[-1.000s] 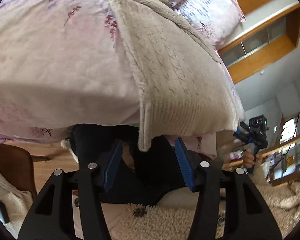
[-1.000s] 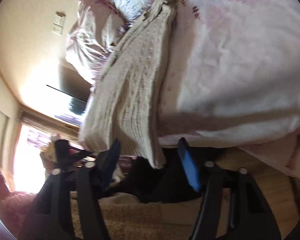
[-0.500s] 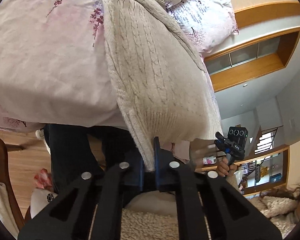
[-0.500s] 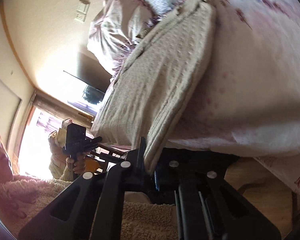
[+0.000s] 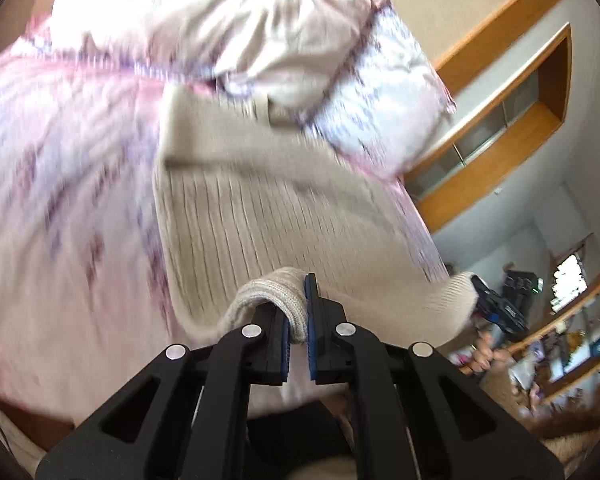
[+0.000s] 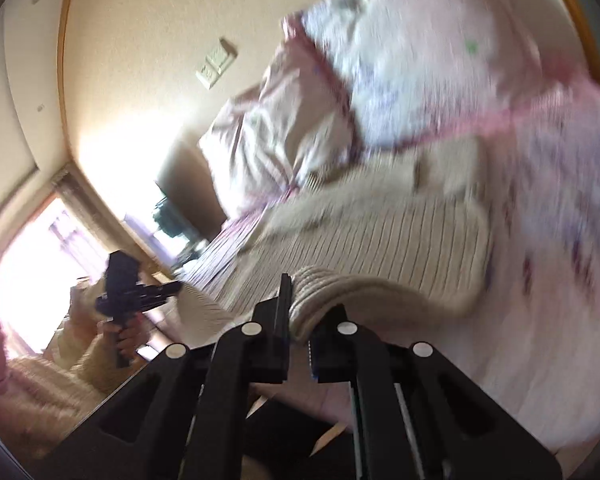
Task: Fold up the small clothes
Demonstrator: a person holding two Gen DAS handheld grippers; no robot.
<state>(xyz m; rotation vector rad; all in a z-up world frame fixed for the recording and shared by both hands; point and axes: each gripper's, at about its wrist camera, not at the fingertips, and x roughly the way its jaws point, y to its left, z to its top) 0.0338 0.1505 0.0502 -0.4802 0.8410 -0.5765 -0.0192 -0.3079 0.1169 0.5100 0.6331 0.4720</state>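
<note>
A cream cable-knit sweater lies on a bed with a pink floral cover. My left gripper is shut on one corner of the sweater's ribbed hem, which bunches up between the blue pads. In the right wrist view the same sweater stretches away over the bed, and my right gripper is shut on the hem's other corner. Both corners hang lifted above the bed's near edge. Each view shows the other gripper held in a hand: the right one and the left one. Both views are blurred.
Pillows are piled at the head of the bed beyond the sweater's collar. A wooden-trimmed wall opening and cluttered shelves are at the right. A bright window and a wall switch show in the right wrist view.
Both grippers went from open around the hanging hem to shut on it. They then rose with the hem, lifting it above the bed's edge; the right one also rolled.
</note>
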